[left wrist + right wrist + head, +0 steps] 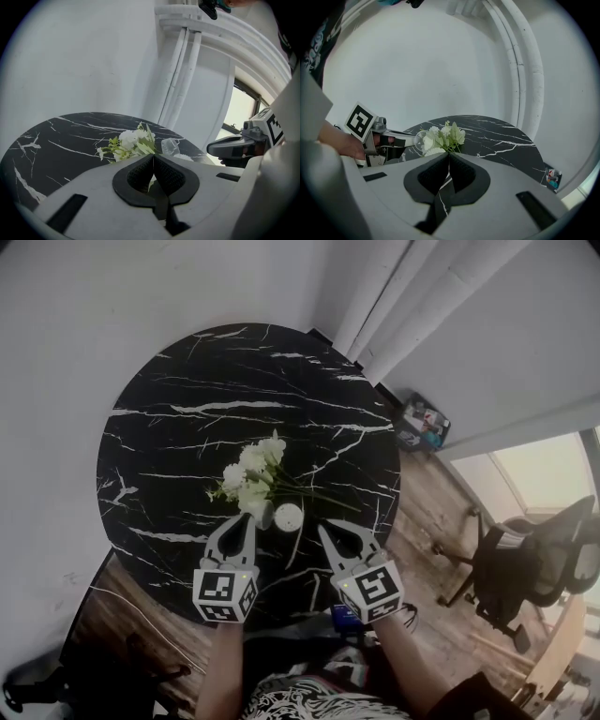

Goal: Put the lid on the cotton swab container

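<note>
A round white cotton swab container (288,517) stands on the black marble table (187,427), just in front of a bunch of white flowers (255,474). My left gripper (246,519) sits left of the container with its jaws closed, and a clear round lid (421,139) shows at its tips; the lid (169,146) juts out to the right of them. My right gripper (324,527) is shut and holds nothing, a little to the right of the container. The container (187,158) lies between the two grippers.
The flowers (446,135) lie right behind the container. White pipes (394,306) run down the wall past the table's far edge. On the wooden floor to the right are a small box of items (422,424) and an office chair (534,563).
</note>
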Action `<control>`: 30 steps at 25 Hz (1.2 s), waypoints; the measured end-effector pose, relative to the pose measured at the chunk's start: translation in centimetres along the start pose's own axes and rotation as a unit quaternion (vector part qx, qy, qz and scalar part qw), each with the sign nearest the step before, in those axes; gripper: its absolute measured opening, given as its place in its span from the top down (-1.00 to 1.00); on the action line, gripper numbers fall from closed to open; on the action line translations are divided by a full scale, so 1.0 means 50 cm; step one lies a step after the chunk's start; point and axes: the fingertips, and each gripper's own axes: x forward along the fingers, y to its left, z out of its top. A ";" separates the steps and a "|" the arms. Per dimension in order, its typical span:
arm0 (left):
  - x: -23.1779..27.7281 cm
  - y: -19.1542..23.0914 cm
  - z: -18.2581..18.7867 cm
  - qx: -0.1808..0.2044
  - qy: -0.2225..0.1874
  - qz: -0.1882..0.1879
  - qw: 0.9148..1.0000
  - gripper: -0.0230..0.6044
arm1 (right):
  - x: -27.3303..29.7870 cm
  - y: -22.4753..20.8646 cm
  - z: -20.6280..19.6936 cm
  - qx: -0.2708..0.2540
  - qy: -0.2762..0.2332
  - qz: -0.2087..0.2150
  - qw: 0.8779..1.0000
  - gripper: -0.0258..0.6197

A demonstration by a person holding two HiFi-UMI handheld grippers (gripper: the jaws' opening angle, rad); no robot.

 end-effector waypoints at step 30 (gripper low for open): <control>0.013 -0.054 0.022 0.008 -0.015 -0.042 0.999 0.88 | 0.014 0.044 0.039 -0.028 -0.022 0.037 0.999 0.86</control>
